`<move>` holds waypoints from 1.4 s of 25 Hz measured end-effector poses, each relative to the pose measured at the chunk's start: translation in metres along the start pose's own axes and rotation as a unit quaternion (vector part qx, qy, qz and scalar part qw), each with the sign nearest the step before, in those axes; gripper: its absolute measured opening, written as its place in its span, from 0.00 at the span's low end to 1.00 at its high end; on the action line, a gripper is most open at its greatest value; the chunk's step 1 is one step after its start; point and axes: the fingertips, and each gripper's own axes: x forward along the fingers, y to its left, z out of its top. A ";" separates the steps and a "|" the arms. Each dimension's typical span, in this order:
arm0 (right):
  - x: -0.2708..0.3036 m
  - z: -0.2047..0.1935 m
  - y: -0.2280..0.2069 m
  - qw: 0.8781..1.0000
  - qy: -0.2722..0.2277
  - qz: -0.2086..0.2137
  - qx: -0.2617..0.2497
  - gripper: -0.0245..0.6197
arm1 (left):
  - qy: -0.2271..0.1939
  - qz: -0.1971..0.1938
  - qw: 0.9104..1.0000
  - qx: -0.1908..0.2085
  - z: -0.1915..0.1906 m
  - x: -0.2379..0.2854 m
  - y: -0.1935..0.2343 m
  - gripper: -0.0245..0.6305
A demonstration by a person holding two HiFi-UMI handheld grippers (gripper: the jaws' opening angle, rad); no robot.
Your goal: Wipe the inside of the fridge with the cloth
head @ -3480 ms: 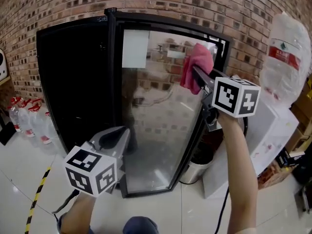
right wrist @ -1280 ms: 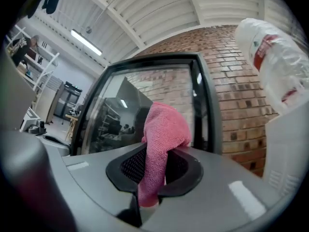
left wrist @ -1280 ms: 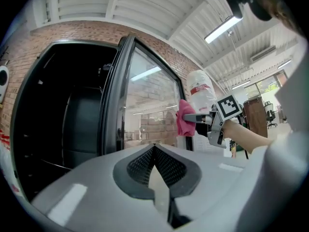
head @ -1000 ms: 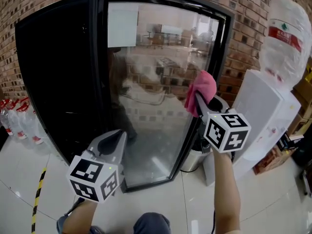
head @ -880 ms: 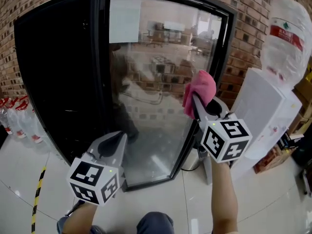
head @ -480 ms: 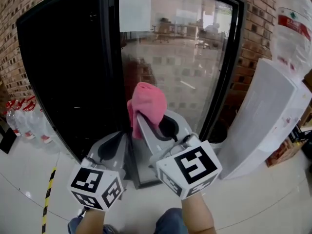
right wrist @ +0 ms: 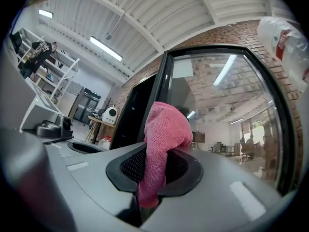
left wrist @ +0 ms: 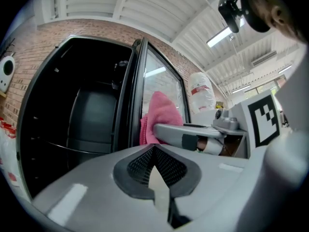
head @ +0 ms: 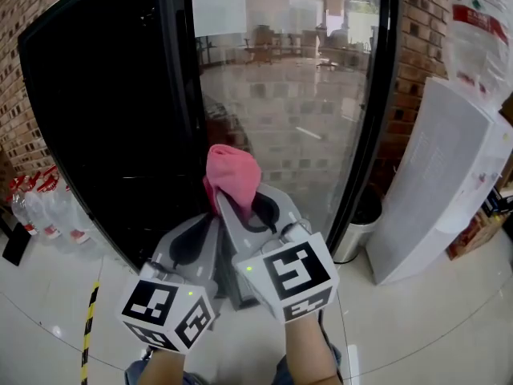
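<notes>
The fridge (head: 104, 119) stands with its dark inside showing at the left and its glass door (head: 304, 111) swung out to the right. My right gripper (head: 230, 203) is shut on a pink cloth (head: 231, 176), held low before the door's hinge post. In the right gripper view the cloth (right wrist: 161, 139) hangs out of the shut jaws of the right gripper (right wrist: 152, 178). My left gripper (head: 196, 233) sits just left of it, shut and empty. The left gripper view shows the left gripper (left wrist: 153, 151), the cloth (left wrist: 161, 114) and the fridge's black inside (left wrist: 82, 120).
A white water dispenser (head: 439, 191) with a wrapped bottle (head: 481, 22) on top stands right of the door. A small metal bin (head: 353, 231) sits between them. Several water bottles (head: 40, 207) rest on the floor at the left, by yellow-black tape (head: 86, 327).
The right gripper has carried the cloth from the door's right edge down and left, to beside the left gripper before the fridge opening. The fridge looks closer.
</notes>
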 end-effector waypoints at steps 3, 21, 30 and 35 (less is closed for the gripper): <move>-0.007 -0.012 -0.020 1.000 0.012 -0.017 -0.003 0.13 | -0.001 -0.009 1.000 0.004 -0.003 0.002 -0.005 0.02; -0.079 -0.052 -0.186 0.986 -0.004 -0.166 -0.013 0.13 | 0.016 -0.048 0.998 0.044 -0.043 0.033 -0.019 0.02; -0.087 -0.062 -0.195 0.976 -0.012 -0.219 -0.008 0.13 | 0.039 -0.078 0.996 0.036 -0.066 0.035 -0.009 0.02; -0.083 -0.068 -0.121 0.989 -0.032 -0.145 0.006 0.13 | 0.033 -0.086 0.995 0.032 -0.083 0.023 -0.002 0.02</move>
